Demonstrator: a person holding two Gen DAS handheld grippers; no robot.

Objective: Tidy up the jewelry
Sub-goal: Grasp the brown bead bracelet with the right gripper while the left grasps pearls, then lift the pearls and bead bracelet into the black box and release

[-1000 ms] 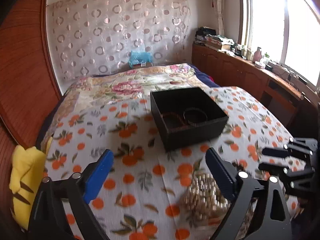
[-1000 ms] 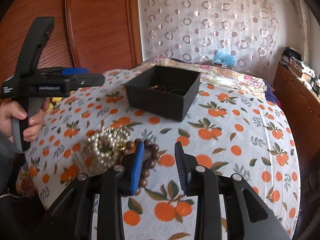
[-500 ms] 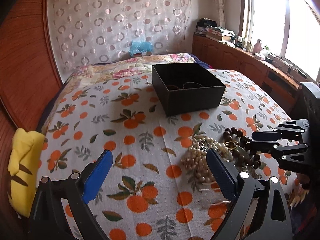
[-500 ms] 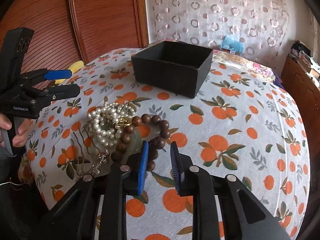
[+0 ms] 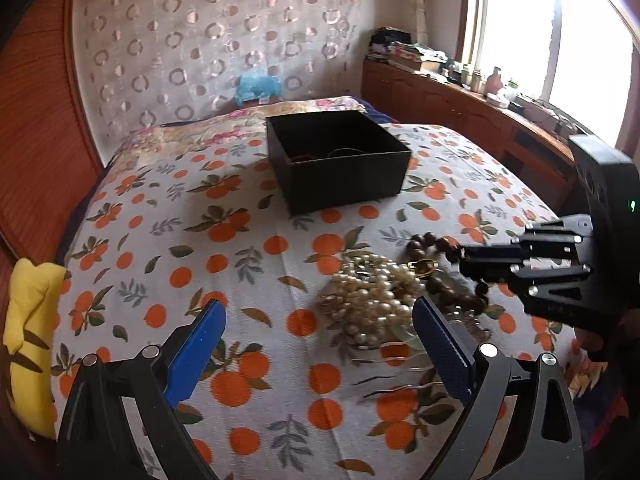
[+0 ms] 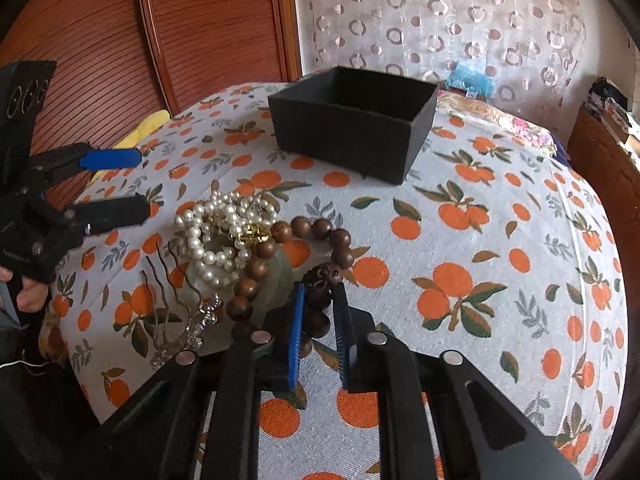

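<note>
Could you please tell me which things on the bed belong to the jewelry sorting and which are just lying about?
Job:
wooden bead bracelet, gripped by right tongs
pearl strands
hair comb
black box
left tongs, open

Lying about:
yellow cloth
blue packet

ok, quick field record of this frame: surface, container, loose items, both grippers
surface: bed cover printed with oranges
container: black box, open top, at the far side of the jewelry pile; contents not clear
loose items: pearl strand, wooden bead bracelet and hair comb heaped together
right gripper: jaws have just been closing, pads now on the wooden bead bracelet's near end
left gripper: open, empty, beside the pearl strand
other: yellow cloth at the bed edge
</note>
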